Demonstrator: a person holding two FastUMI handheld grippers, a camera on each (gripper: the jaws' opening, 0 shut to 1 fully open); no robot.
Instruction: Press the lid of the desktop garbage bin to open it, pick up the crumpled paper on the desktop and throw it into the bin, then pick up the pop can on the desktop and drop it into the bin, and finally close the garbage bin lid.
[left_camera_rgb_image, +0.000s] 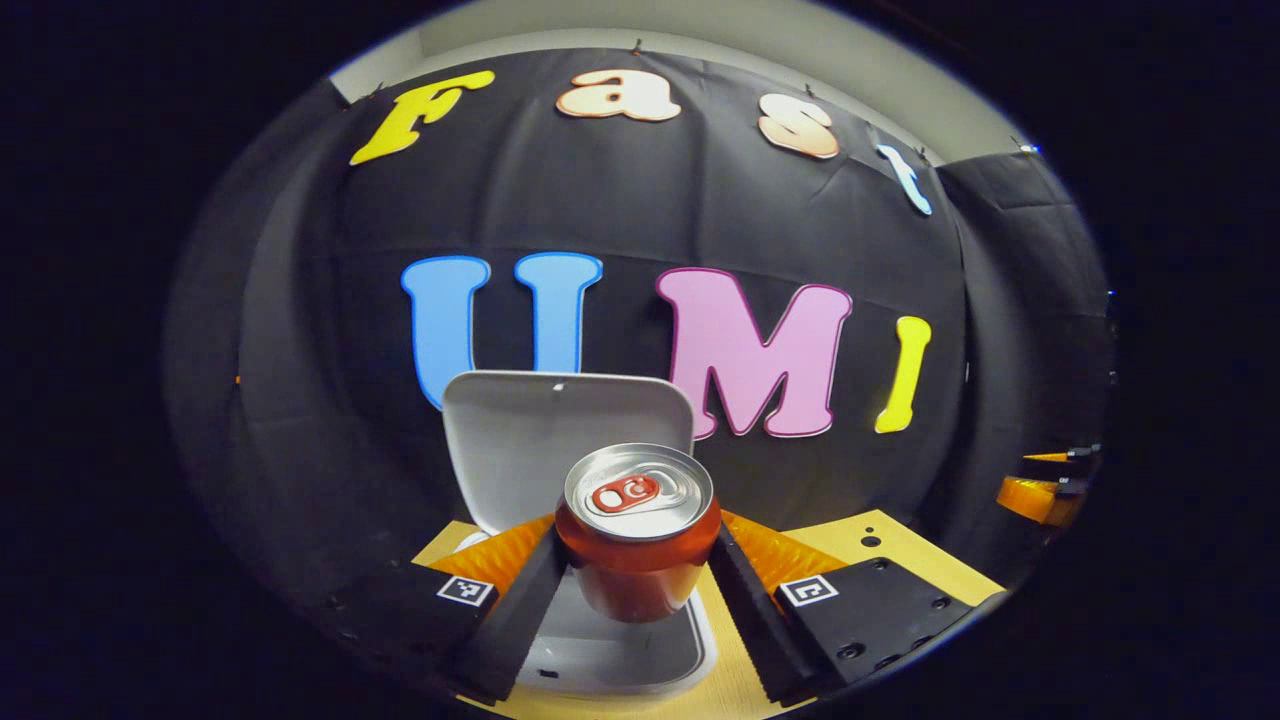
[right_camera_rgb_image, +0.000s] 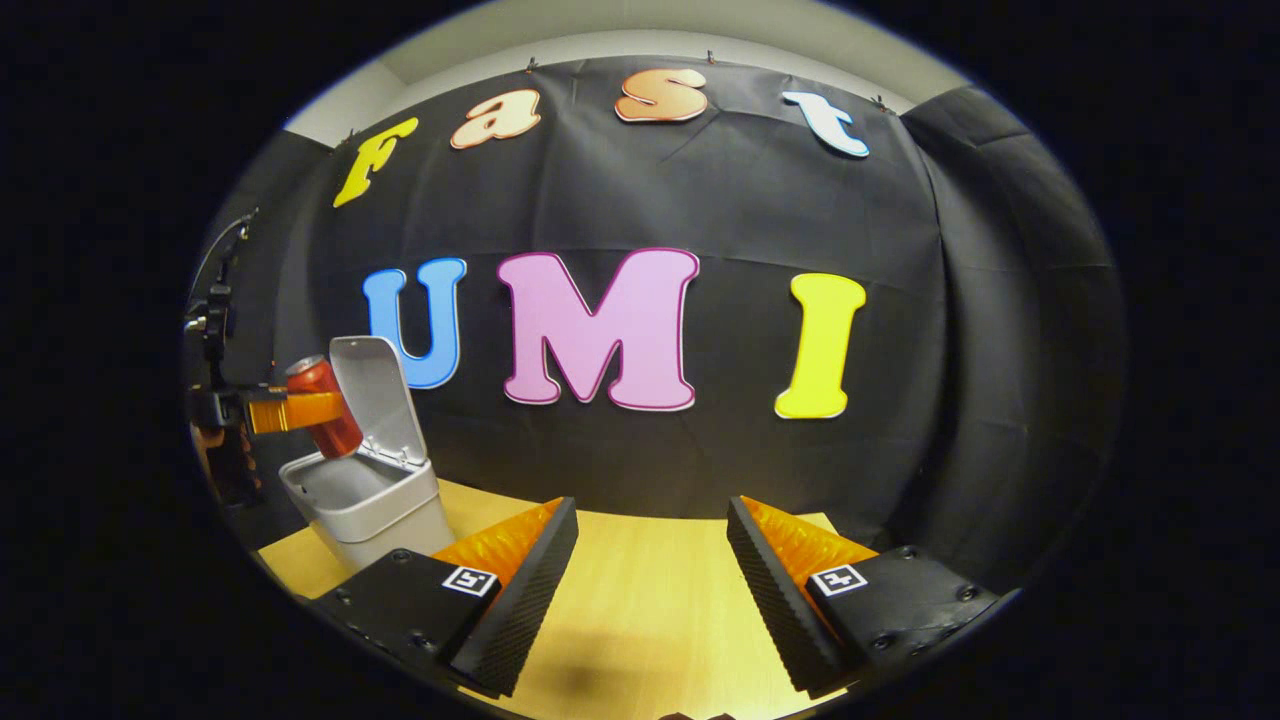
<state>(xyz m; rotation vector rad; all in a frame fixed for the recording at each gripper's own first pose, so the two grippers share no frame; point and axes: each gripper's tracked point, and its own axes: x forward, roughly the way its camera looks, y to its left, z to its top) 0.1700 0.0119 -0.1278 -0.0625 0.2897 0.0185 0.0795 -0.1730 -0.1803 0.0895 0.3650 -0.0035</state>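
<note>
The left gripper (left_camera_rgb_image: 637, 560) has its jaws clenched on the red pop can (left_camera_rgb_image: 638, 530), both fingers pressing its sides, and holds it upright in the air above the open mouth of the garbage bin (left_camera_rgb_image: 620, 650). The bin's lid (left_camera_rgb_image: 565, 430) stands raised behind the can. The right gripper (right_camera_rgb_image: 652, 560) hovers over the bare wooden counter (right_camera_rgb_image: 640, 600), jaws released, well apart from the bin.

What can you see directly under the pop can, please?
The open bin sits below the pop can held in the left gripper; its contents are hidden.
</note>
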